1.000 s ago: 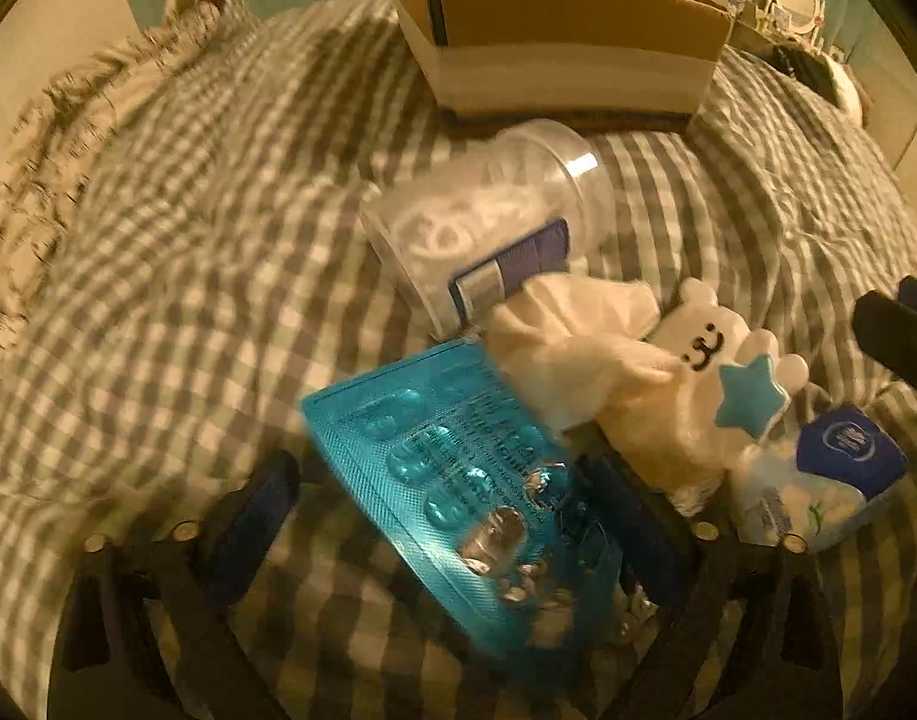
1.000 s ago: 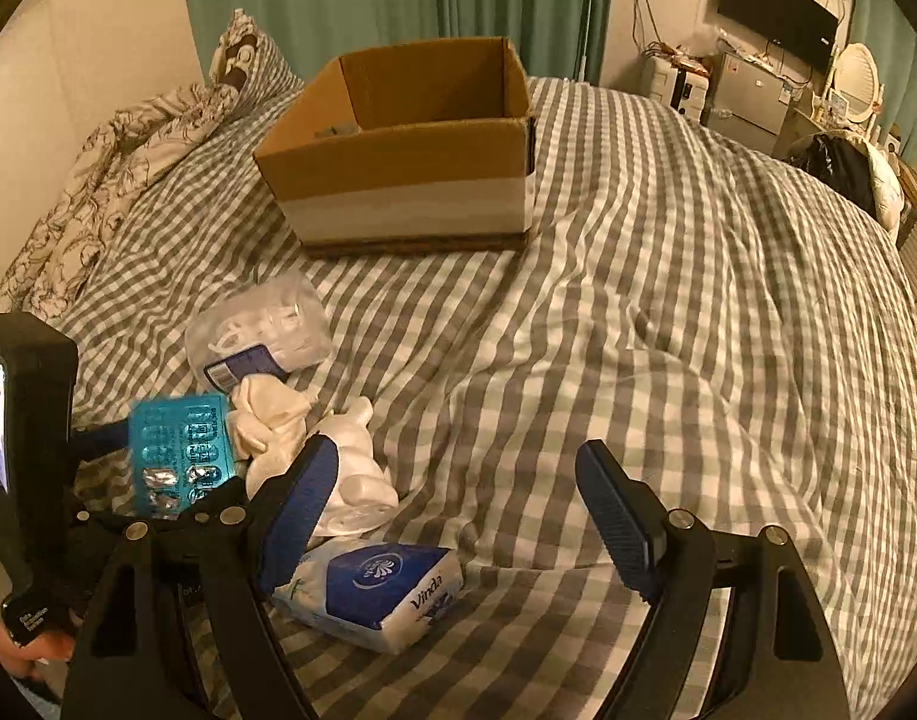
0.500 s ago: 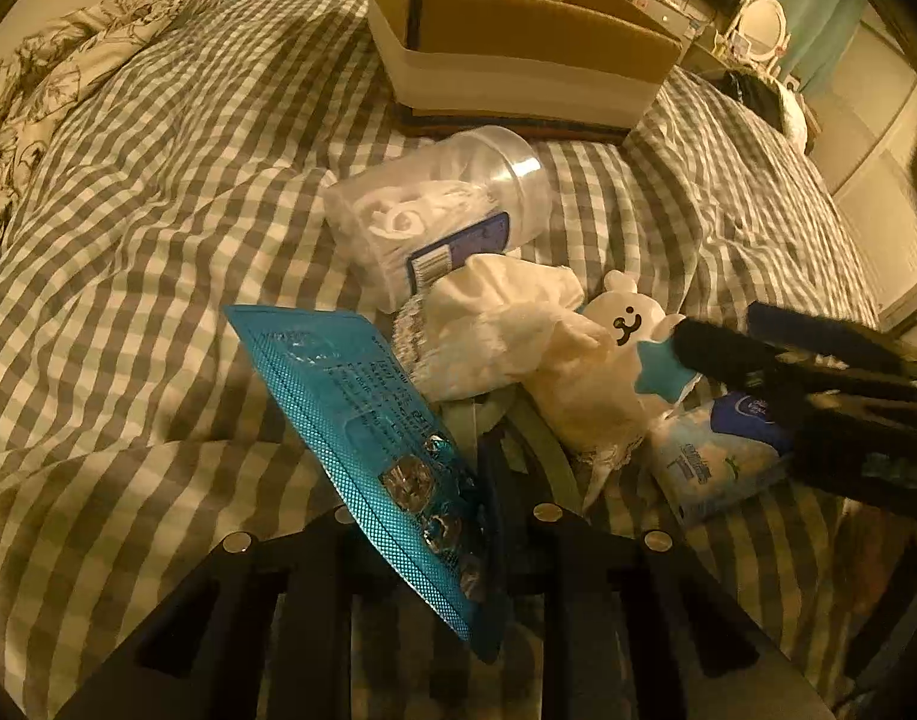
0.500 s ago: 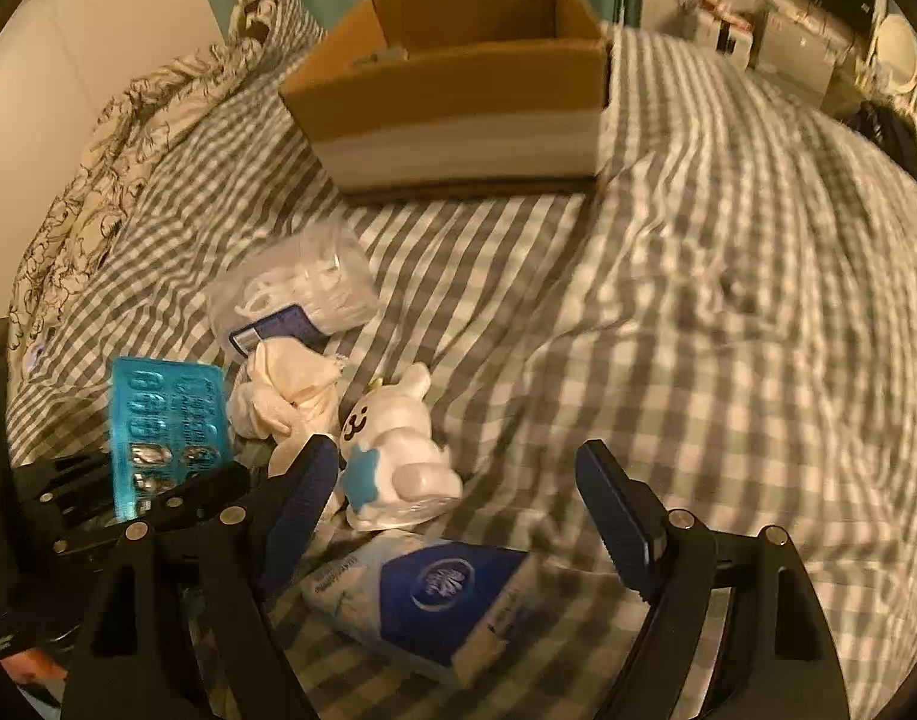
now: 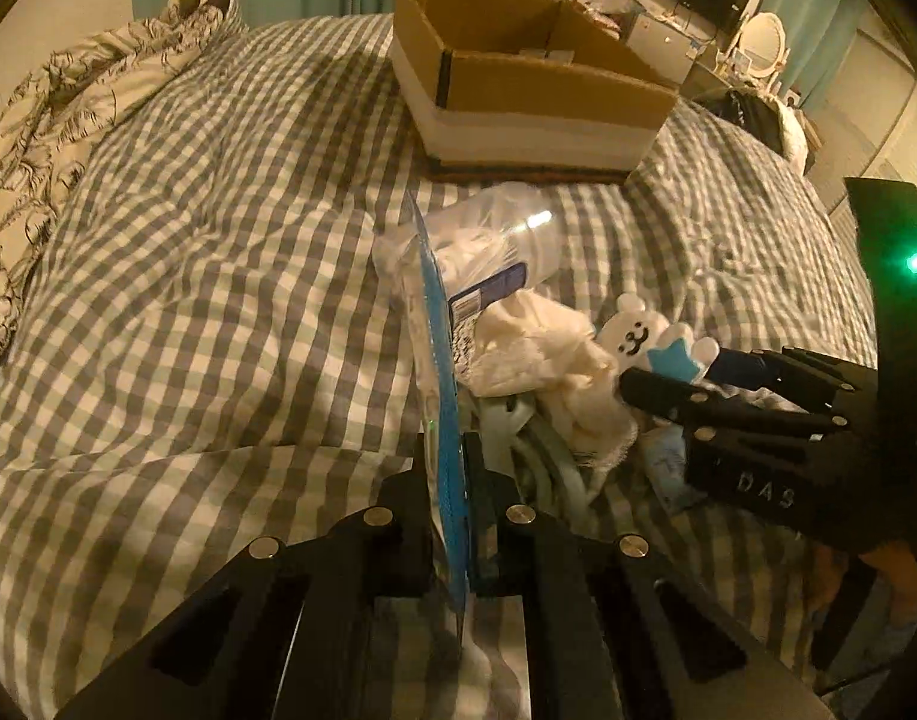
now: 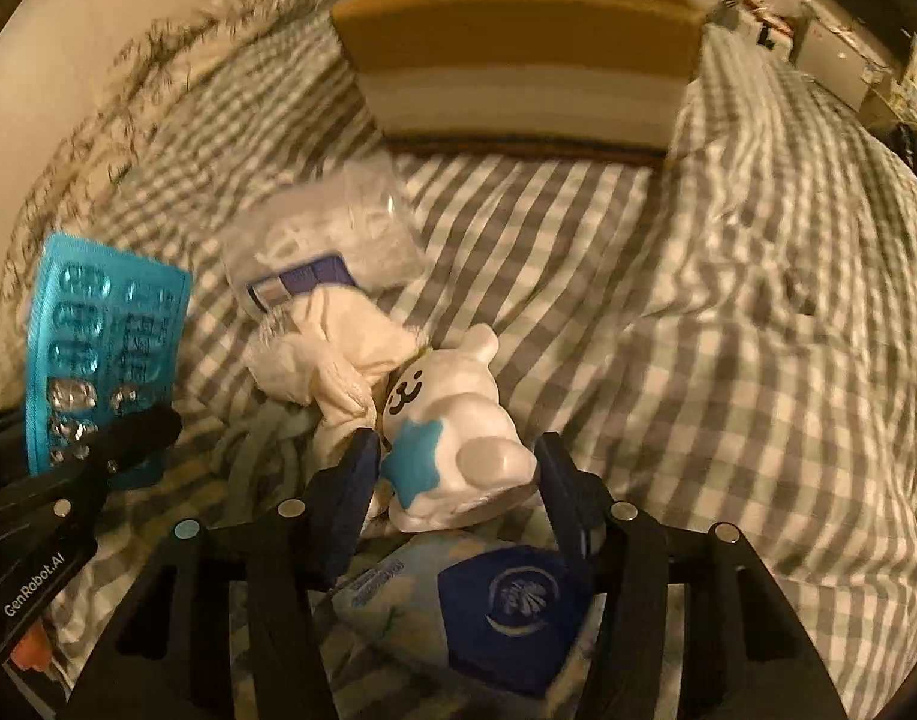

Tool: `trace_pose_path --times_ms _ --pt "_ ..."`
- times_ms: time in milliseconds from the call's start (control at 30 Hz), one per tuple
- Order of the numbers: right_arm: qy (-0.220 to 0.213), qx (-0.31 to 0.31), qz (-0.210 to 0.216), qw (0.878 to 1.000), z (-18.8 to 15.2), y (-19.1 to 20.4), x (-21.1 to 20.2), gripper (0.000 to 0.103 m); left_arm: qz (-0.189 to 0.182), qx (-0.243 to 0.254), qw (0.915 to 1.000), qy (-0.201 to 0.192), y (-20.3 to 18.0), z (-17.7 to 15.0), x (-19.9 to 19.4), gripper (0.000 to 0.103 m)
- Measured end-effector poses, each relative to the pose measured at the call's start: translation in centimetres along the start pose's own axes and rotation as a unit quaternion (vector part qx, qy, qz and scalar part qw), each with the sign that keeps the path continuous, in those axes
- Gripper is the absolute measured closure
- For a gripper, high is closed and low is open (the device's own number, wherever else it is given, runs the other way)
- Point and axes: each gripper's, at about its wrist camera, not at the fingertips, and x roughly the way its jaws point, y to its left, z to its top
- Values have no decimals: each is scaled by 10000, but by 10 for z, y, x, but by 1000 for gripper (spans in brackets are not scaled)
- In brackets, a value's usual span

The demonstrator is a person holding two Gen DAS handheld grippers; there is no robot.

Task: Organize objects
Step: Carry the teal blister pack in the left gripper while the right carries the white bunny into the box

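My left gripper (image 5: pixel 449 468) is shut on a blue blister pack (image 5: pixel 443 372), which stands edge-on above the checked bedspread (image 5: pixel 218 300). The right wrist view shows the blister pack (image 6: pixel 104 348) flat-on at the left. My right gripper (image 6: pixel 452 474) straddles a white bear toy with a blue star (image 6: pixel 458 450), and its jaws are closing. The pads sit right beside the toy, which still rests on a blue tissue pack (image 6: pixel 500 594). The left wrist view shows the right gripper (image 5: pixel 680 369) at the bear toy (image 5: pixel 635 336).
A clear jar of white picks (image 5: pixel 494 246) and a crumpled white cloth (image 5: pixel 542 354) lie just behind the toy. An open cardboard box (image 5: pixel 536 96) stands farther back. A floral duvet (image 5: pixel 68 120) is bunched at the left. Furniture lines the right wall.
My left gripper shut on the blister pack and lifted it until it stands edge-on. My right gripper came down around the bear toy and its jaws narrowed.
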Motion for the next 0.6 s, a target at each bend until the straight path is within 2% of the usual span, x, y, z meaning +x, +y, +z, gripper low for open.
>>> trace_pose_path --times_ms 167,333,600 --pt "-501 303 66 9983 -3 -12 -39 50 8 117 9997 -216 -8 5 -21 96" --pt "-900 320 -20 9954 3 -15 -74 50 3 306 9987 -412 -19 16 -39 96" --pt "-1612 17 -203 9867 45 -12 -130 50 -155 567 9946 -851 -37 77 -61 96"
